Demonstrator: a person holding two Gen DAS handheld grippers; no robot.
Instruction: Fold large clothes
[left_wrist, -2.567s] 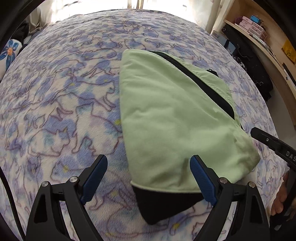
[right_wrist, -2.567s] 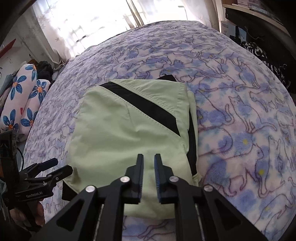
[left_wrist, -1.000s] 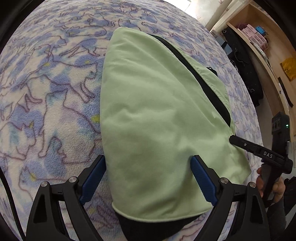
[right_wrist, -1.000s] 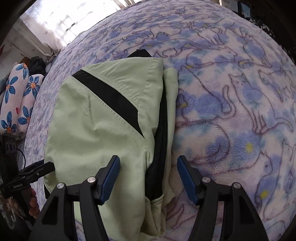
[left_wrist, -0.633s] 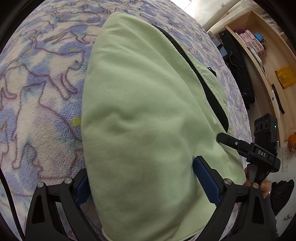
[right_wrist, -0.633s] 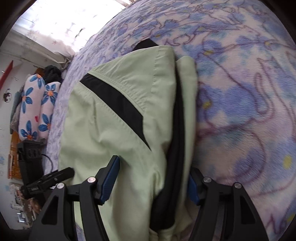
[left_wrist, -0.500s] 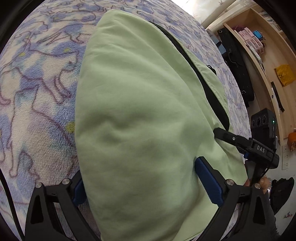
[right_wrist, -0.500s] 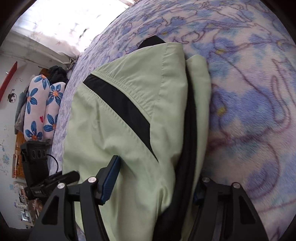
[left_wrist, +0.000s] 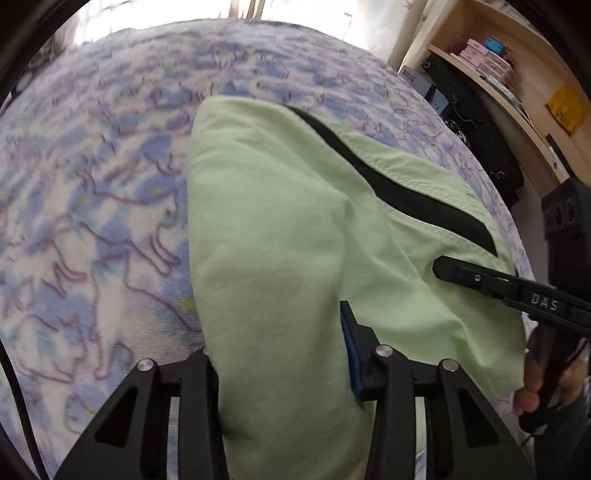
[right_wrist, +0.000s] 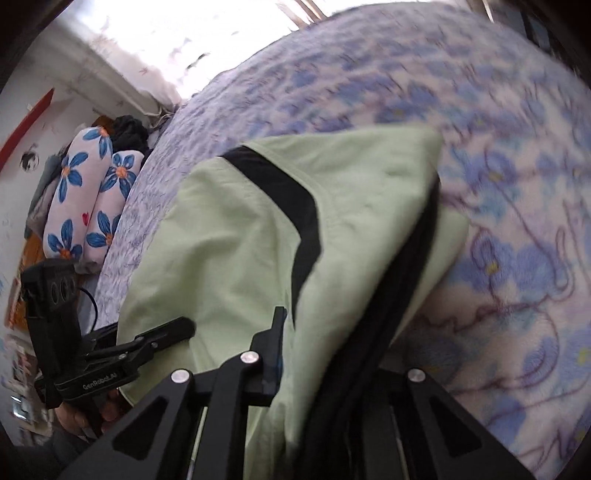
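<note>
The green garment (left_wrist: 295, 236) lies folded on the cat-print bed blanket (left_wrist: 96, 206), its near edge bunched — the left gripper (left_wrist: 280, 354) and the right gripper (right_wrist: 332, 354) each have jaws closing on its cloth. Flowered pillows (right_wrist: 85, 199) sit beyond the blanket's far edge.

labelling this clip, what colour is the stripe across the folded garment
Black, a diagonal stripe on the light green garment; clearest in the right wrist view.
</note>
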